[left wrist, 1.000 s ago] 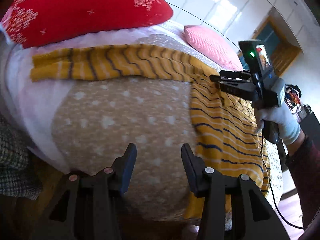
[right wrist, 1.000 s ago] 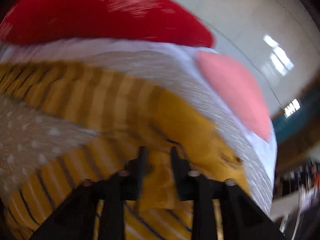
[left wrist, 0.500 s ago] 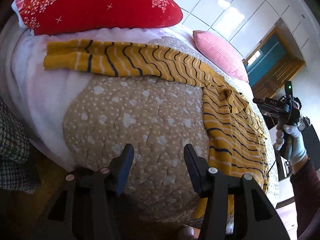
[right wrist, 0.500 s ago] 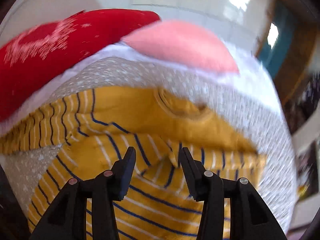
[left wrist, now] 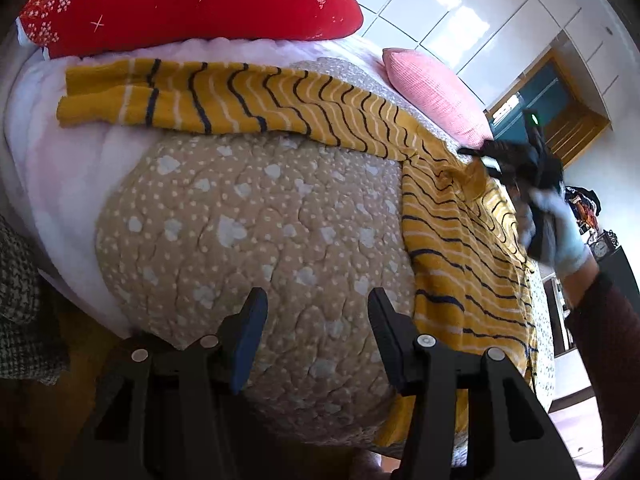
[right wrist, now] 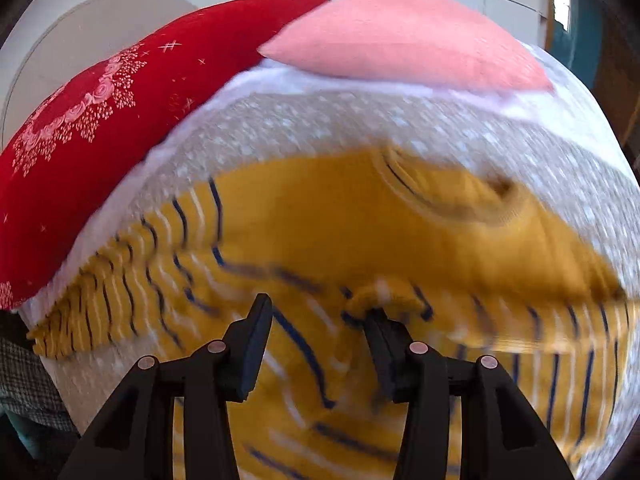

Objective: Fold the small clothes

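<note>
A yellow sweater (left wrist: 452,224) with dark and white stripes lies spread on a beige dotted quilt (left wrist: 260,216), one sleeve (left wrist: 208,96) stretched out to the left. My left gripper (left wrist: 316,320) is open and empty over the quilt's near edge, left of the sweater's hem. My right gripper (right wrist: 316,328) is open just above the sweater (right wrist: 352,232), below its collar (right wrist: 452,196). It also shows in the left wrist view (left wrist: 476,160), over the collar, held by a gloved hand.
A red patterned pillow (left wrist: 180,0) and a pink pillow (left wrist: 436,92) lie at the bed's far end on a white sheet (left wrist: 60,176). A checked cloth (left wrist: 20,304) hangs at the left. A doorway and shelves stand at the right.
My right gripper opened, pulled back to the right, then came back over the sweater's collar. My left gripper has stayed open near the quilt's edge.
</note>
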Tool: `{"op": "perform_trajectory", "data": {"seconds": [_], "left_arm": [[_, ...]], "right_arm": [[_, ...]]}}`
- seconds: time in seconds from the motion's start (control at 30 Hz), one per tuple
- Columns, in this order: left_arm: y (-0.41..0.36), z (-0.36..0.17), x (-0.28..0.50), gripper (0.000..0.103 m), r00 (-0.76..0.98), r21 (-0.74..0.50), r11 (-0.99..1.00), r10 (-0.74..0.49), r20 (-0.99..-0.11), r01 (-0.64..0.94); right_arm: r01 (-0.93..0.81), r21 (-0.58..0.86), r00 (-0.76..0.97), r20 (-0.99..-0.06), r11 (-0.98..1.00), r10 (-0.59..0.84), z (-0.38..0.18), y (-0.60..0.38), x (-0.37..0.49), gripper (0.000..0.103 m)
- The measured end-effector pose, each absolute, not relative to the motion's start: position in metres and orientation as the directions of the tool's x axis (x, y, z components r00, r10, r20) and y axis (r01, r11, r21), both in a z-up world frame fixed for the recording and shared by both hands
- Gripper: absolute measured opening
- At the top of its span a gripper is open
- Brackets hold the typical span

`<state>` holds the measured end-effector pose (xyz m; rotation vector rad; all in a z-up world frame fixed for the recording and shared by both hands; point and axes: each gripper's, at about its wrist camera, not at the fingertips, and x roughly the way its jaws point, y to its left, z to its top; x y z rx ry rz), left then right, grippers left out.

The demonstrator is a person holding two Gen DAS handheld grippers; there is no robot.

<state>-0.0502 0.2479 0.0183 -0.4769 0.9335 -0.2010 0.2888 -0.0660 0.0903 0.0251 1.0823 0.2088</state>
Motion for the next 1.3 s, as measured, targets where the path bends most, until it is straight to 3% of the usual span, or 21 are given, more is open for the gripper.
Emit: {"op": "perform_trajectory", "data": {"seconds": [0.07, 0.23, 0.33, 0.63, 0.67, 0.73, 0.87, 0.93, 1.0, 1.03, 1.07, 1.3], "left_arm": [[0.248, 0.019, -0.05, 0.051, 0.589, -0.475, 0.879, -0.363, -0.722, -0.04], [0.258, 0.014, -0.05, 0.051, 0.587, -0.46, 0.885, -0.337, -0.736, -0.068], [0.262, 0.01, -0.048, 0.051, 0.585, -0.465, 0.881, -0.333, -0.74, -0.086], [0.25, 0.018, -0.053, 0.051, 0.59, -0.444, 0.894, -0.326, -0.739, -0.062], [0.25, 0.02, -0.054, 0.051, 0.594, -0.446, 0.893, -0.325, -0.736, -0.063], [0.254, 0.027, -0.058, 0.051, 0.609, -0.444, 0.893, -0.315, -0.728, -0.07], [0.278, 0.036, -0.06, 0.052, 0.638, -0.411, 0.901, -0.236, -0.733, -0.139], [0.297, 0.039, -0.054, 0.052, 0.649, -0.369, 0.907, -0.159, -0.744, -0.201], [0.316, 0.043, -0.047, 0.052, 0.645, -0.288, 0.91, -0.031, -0.764, -0.297], [0.321, 0.045, -0.042, 0.053, 0.645, -0.258, 0.916, 0.001, -0.764, -0.307], [0.328, 0.047, -0.035, 0.056, 0.644, -0.211, 0.925, 0.045, -0.763, -0.315], [0.376, 0.04, 0.009, 0.063, 0.621, -0.002, 0.902, 0.295, -0.726, -0.431]], "right_arm": [[-0.149, 0.139, 0.46, -0.867, 0.979, 0.193, 0.092, -0.055, 0.309, 0.053], [-0.158, 0.339, 0.472, -0.799, 0.927, 0.372, 0.103, -0.045, 0.326, 0.054], [-0.201, 0.324, 0.481, -0.79, 0.925, 0.381, 0.109, -0.038, 0.313, 0.056], [-0.42, -0.076, 0.44, -0.889, 0.905, 0.13, 0.064, 0.003, 0.251, 0.057], [-0.42, -0.144, 0.454, -0.888, 0.896, 0.07, 0.054, 0.008, 0.248, 0.051], [-0.397, -0.175, 0.469, -0.883, 0.901, 0.035, 0.049, 0.008, 0.247, 0.017], [-0.406, -0.117, 0.481, -0.87, 0.906, 0.103, 0.064, 0.007, 0.232, 0.013], [-0.47, -0.09, 0.452, -0.879, 0.878, 0.152, 0.072, 0.014, 0.218, 0.015], [-0.492, -0.114, 0.482, -0.861, 0.863, 0.161, 0.085, 0.017, 0.194, 0.03], [-0.492, -0.124, 0.503, -0.849, 0.862, 0.165, 0.09, 0.017, 0.185, 0.047], [-0.492, -0.115, 0.52, -0.833, 0.863, 0.186, 0.098, 0.014, 0.171, 0.056], [-0.463, -0.007, 0.543, -0.793, 0.886, 0.277, 0.128, -0.033, 0.097, 0.057]]}}
